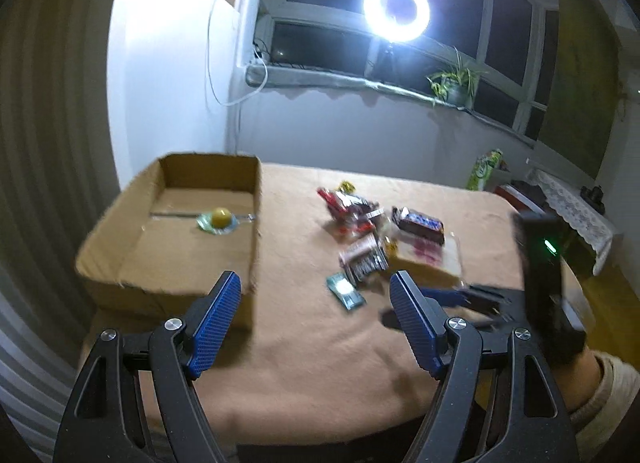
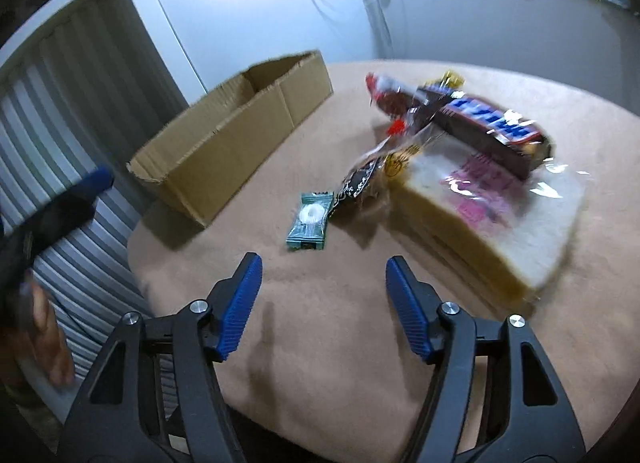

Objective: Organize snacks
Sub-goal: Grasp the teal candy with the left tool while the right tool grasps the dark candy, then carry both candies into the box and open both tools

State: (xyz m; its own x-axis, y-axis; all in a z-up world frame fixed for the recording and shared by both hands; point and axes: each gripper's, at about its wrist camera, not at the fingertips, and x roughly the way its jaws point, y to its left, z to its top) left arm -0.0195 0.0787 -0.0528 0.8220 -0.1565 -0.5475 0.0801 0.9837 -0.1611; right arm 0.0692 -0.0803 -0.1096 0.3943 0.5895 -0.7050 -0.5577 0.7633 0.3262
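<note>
a: on the tan cloth [image 2: 320, 343] ahead of you, what are the snacks like?

b: they sit in a loose heap right of the cardboard box [image 2: 236, 135]. nearest your right gripper [image 2: 324, 275] is a small green wrapped candy [image 2: 309, 221] with a pale round disc showing through, lying flat and on its own. just beyond it, touching its far corner, a dark crinkled packet [image 2: 356, 187] with white print. to the right is the wrapped sliced bread [image 2: 492, 219], pale with a tan crust edge, clear film and a pink label on top.

a: and the chocolate bar?

b: your brown bar with blue lettering [image 2: 488, 123] rests tilted across the far edge of the bread. behind it is a red and white packet [image 2: 390, 97], and a small gold wrapper [image 2: 452, 79] peeks out at the back. motion blur smears the print, so you can't read any of it.

a: anything in the box?

b: from your left wrist view, the box [image 1: 132, 223] is open on top, and one yellow round sweet in a clear wrapper [image 1: 219, 219] lies on its floor toward the right wall.

a: how are my tongs?

b: your left gripper [image 1: 316, 287] is spread wide, holding nothing, hanging over the cloth between the box's near corner and the heap. your right gripper is spread wide too, nothing between the blue pads [image 2: 240, 303], hanging over bare cloth just short of the green candy.
</note>
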